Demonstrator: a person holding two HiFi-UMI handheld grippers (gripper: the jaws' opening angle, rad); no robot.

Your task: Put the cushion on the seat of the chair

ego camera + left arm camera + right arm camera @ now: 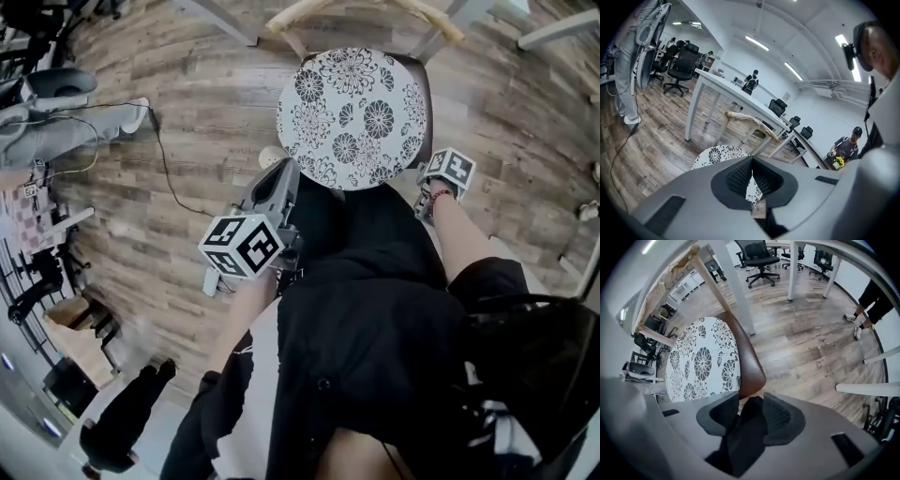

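A round white cushion (352,117) with black flower print lies flat on the chair's brown seat (424,94), covering most of it. The wooden backrest (366,11) is beyond it. My left gripper (284,178) hovers just off the cushion's near-left edge; in its own view the jaw tips (751,161) meet, shut on nothing, with the cushion (715,157) behind them. My right gripper (439,187) hangs at the seat's right side and points down. It (749,401) stands open and empty, with the cushion (701,362) and the seat edge (747,366) just beyond.
A black cable (169,169) runs over the wooden floor to the left. White table legs (733,282) stand behind the chair and office chairs (684,61) further off. Another person's feet (860,324) are at the right. My dark clothing (375,328) fills the lower head view.
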